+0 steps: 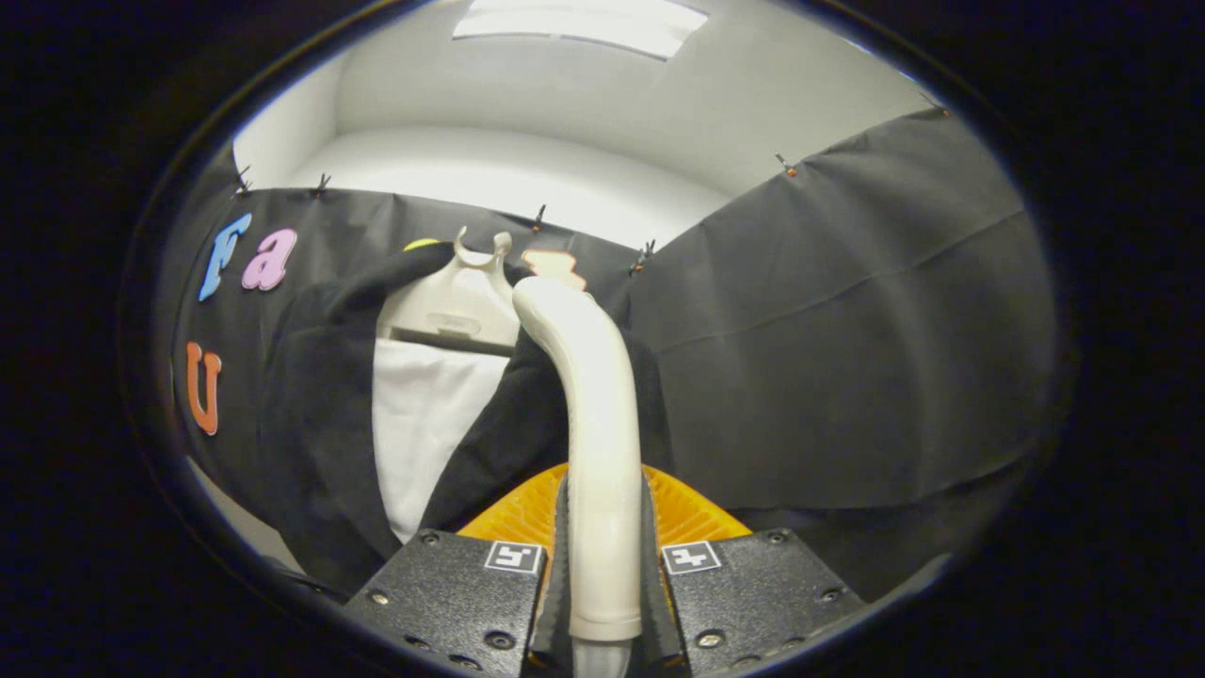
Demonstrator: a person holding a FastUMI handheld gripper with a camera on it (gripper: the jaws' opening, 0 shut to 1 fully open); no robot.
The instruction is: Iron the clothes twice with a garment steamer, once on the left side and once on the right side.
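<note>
Hand-held gripper (602,565) clamps steamer (595,443) before black jacket (315,414), white ceiling (734,104) above.

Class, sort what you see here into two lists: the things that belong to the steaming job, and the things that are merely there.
Belongs to the job:
- garment steamer, clamped between the gripper fingers
- black jacket, beyond the fingers, hanging open
- white hanger that carries the jacket
- white shirt inside the jacket

Merely there:
- black cloth wall
- clips pinning the cloth
- ceiling light
</note>
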